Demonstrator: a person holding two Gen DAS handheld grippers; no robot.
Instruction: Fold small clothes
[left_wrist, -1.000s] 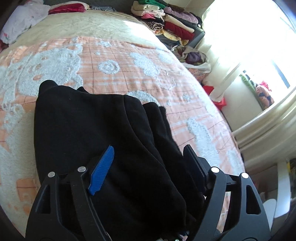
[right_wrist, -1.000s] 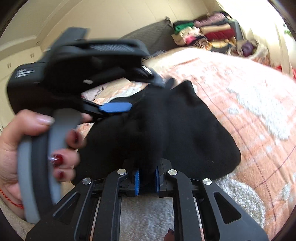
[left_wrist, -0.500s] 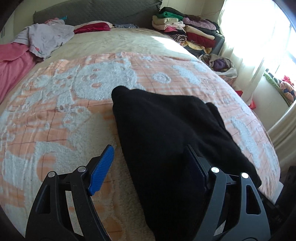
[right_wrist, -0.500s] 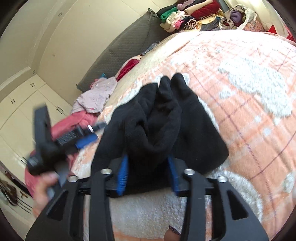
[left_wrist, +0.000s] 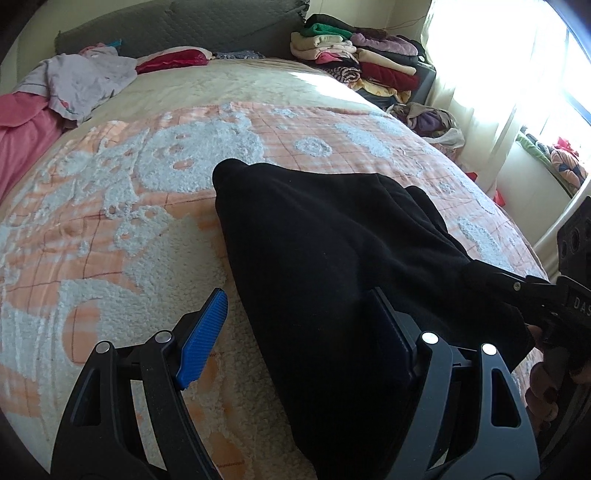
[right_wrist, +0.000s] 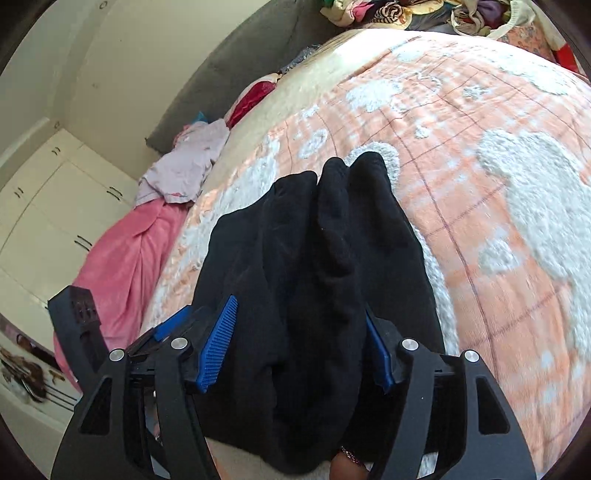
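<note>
A folded black garment (left_wrist: 332, 258) lies on the orange and white bedspread (left_wrist: 129, 221). It also shows in the right wrist view (right_wrist: 325, 258), bunched in thick folds. My left gripper (left_wrist: 299, 332) is open, its left blue pad over the bedspread and its right finger at the garment's near edge. My right gripper (right_wrist: 299, 343) is open with the garment's near end lying between its blue pads, and it shows at the right edge of the left wrist view (left_wrist: 546, 306).
A pink blanket (right_wrist: 125, 266) and a lilac garment (left_wrist: 77, 81) lie at the bed's left side. A red item (left_wrist: 170, 61) sits by the grey headboard (left_wrist: 184, 26). Stacked folded clothes (left_wrist: 354, 62) stand at the far right, near a bright window.
My right gripper has opened and let go of the black garment. My left gripper has drawn back off the garment, which now lies flat on the bed.
</note>
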